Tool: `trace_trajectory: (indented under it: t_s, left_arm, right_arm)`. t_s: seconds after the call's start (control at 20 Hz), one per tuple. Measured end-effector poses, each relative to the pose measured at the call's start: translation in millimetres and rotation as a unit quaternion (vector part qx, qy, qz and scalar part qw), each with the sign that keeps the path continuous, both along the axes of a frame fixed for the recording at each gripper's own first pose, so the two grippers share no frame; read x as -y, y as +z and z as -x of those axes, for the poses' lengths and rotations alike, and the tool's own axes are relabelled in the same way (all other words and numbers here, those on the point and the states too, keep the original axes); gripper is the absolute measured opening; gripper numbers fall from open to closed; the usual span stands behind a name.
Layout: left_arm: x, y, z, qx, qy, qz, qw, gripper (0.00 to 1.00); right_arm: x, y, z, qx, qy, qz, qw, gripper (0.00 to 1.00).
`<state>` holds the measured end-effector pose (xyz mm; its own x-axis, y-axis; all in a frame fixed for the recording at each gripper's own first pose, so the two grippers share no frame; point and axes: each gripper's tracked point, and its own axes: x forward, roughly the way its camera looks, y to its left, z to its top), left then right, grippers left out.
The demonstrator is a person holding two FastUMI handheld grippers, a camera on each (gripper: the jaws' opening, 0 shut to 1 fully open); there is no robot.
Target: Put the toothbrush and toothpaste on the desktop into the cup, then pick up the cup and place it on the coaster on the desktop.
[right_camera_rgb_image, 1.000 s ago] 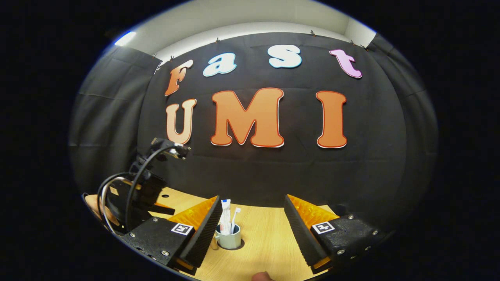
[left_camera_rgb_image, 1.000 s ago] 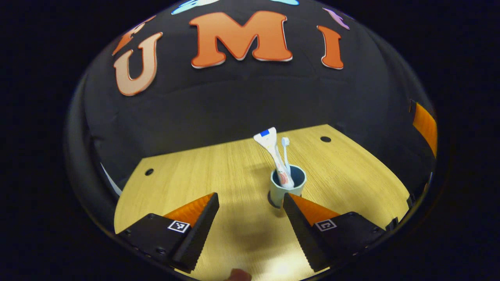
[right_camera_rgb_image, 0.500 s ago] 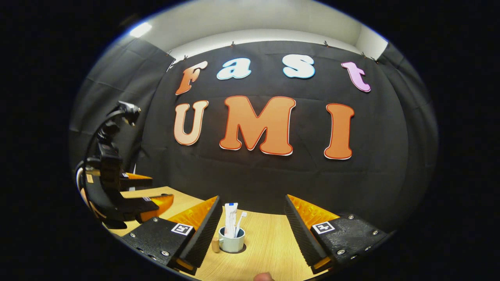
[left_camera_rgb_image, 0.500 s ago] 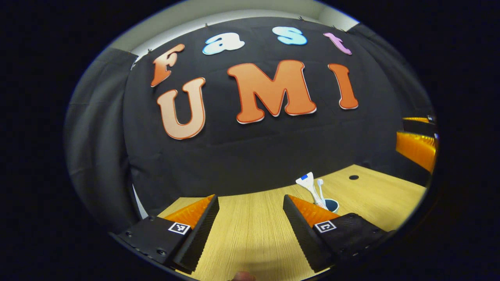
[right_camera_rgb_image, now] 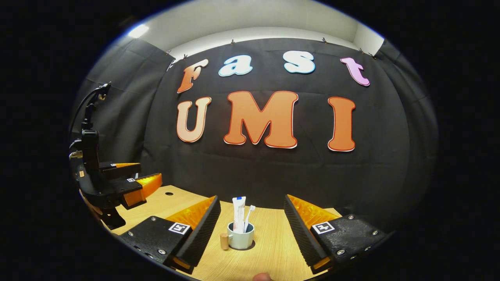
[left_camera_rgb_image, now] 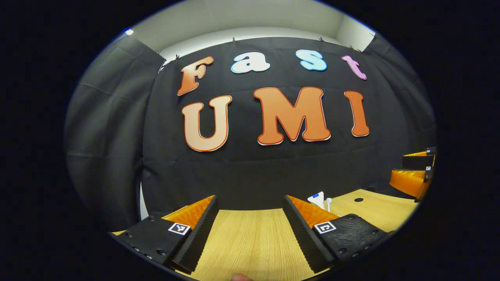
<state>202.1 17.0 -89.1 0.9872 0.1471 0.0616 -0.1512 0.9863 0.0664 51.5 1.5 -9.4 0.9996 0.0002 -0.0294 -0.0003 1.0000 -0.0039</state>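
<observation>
Toothbrush [right_camera_rgb_image: 250, 215] and toothpaste [right_camera_rgb_image: 238, 214] stand in the cup [right_camera_rgb_image: 241, 238] on its coaster [right_camera_rgb_image: 250, 245], job seemingly done; both grippers hang back, jaws spread.

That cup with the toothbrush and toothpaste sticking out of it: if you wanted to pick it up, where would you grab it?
Probably around the cup's lower wall, coming in level from the side nearest the right gripper, whose open fingers already frame it. The toothpaste and toothbrush stand tall out of the mouth, so a grab from above would likely knock them. Its handle sticks out sideways; keep the fingers off that.
</observation>
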Motion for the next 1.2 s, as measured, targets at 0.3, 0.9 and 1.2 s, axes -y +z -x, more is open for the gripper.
trace_trajectory:
  t_s: [0.3,0.9,1.2]
  left_arm:
    - [8.5,4.3,-0.9,0.009,-0.014,-0.002,1.000,0.99]
    - [33.3,-2.2,1.1,0.022,-0.041,-0.009,0.999,0.99]
    - [38.5,-0.7,-1.1,0.029,-0.046,-0.008,0.999,0.99]
  right_arm:
    - [1.6,-1.8,-1.9,0.000,-0.004,-0.013,1.000,0.98]
    - [7.0,-9.9,1.4,-0.004,-0.011,-0.018,1.000,0.98]
    - [3.1,-8.9,-1.0,0.004,-0.004,-0.008,1.000,1.00]
